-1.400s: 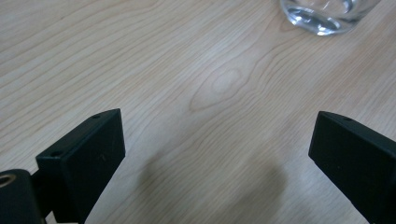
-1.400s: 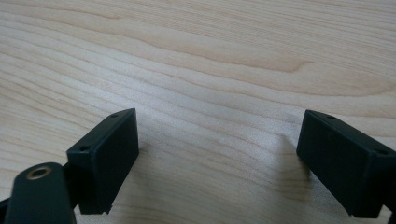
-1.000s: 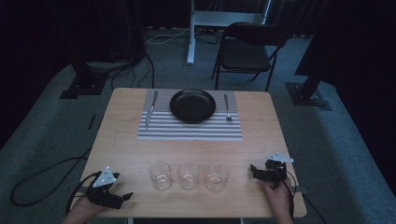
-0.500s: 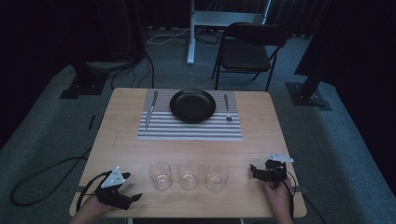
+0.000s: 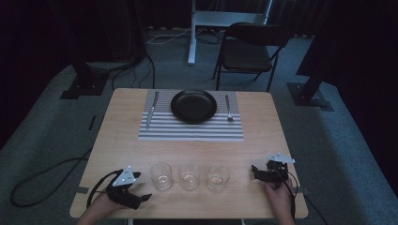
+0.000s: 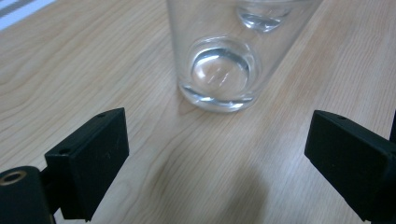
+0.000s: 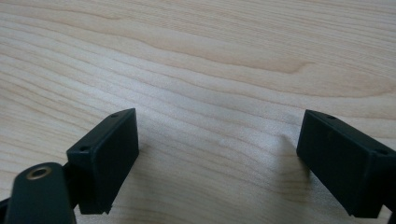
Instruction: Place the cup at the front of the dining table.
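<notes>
My left tool (image 5: 141, 197) is sitting low over the light wooden bench (image 5: 117, 140), near the front edge, with its jaws spread wide and nothing between them. In the left gripper view the two black jaws frame the base of the leftmost clear drinking glass (image 6: 224, 60), which stands upright just ahead of them, not touching either one. From the high view that same glass (image 5: 161, 176) is just right of my left tool.

Using that leftmost glass as the marker: the middle clear glass (image 5: 189, 175) stands just to its right, and the third clear glass (image 5: 218, 177) is just right of that one, all three in a row and all looking empty as far as I can tell. Farther back from the glass there's a grey-and-white striped placemat (image 5: 187, 131), with a silver knife (image 5: 151, 108) lying on its left part, a round black plate (image 5: 193, 105) in the middle, and a silver fork (image 5: 228, 108) on its right part.

Way off to the right of the glass row, past the third one, is my right tool (image 5: 256, 171), also down near the bench surface. The right gripper view shows its jaws wide apart over bare wood grain, gripping nothing.

Behind the bench, well beyond the plate, a dark folding chair (image 5: 248, 51) stands on the grey carpet floor (image 5: 352, 140).
</notes>
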`<state>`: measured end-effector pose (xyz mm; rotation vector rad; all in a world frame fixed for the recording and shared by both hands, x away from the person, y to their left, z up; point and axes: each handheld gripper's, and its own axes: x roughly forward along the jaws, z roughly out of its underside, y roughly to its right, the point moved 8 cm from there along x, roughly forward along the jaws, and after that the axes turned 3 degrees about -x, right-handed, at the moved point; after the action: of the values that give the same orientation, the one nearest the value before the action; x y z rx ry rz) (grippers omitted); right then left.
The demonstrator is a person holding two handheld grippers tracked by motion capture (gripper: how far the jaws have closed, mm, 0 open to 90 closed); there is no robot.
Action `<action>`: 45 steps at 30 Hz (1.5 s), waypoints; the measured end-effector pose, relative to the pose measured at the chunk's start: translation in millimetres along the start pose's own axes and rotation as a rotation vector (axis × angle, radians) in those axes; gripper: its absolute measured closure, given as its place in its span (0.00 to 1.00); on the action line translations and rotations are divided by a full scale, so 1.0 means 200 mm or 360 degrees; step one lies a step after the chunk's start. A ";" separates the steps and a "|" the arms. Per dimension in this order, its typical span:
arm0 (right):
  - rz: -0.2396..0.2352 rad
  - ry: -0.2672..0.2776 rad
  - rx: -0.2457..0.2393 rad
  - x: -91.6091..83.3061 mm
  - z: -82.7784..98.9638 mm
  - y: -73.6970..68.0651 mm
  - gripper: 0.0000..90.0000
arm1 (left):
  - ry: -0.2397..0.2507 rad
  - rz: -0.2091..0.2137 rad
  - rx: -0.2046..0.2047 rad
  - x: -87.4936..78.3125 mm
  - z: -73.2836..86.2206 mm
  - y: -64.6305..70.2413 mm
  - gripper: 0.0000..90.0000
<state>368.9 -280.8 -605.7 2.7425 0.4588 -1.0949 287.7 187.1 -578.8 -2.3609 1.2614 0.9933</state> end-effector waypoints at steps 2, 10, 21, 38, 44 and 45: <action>0.0000 0.0000 0.0000 0.00 0.00 0.00 0.14 | 0.0016 0.0013 0.0002 0.02 -0.02 0.01 0.07; -0.0002 0.0000 0.0000 0.00 0.00 0.00 0.14 | 0.0098 0.0052 0.0021 0.05 -0.09 0.03 0.13; -0.0002 0.0000 -0.0002 0.00 0.00 0.00 0.14 | 0.0155 0.0064 0.0023 0.10 -0.15 0.05 0.13; -0.0004 0.0001 -0.0005 0.00 0.00 0.00 0.14 | 0.0283 -0.0055 -0.0010 0.18 -0.23 0.05 0.16; -0.0005 0.0001 -0.0008 0.00 0.00 0.00 0.14 | 0.0301 -0.0082 -0.0007 0.19 -0.23 0.07 0.17; -0.0005 0.0002 -0.0008 0.00 0.00 0.00 0.14 | 0.0302 -0.0109 -0.0009 0.19 -0.23 0.07 0.19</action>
<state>369.7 -280.6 -605.7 2.7392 0.4656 -1.0919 311.6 131.4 -571.0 -2.5339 1.2331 0.7685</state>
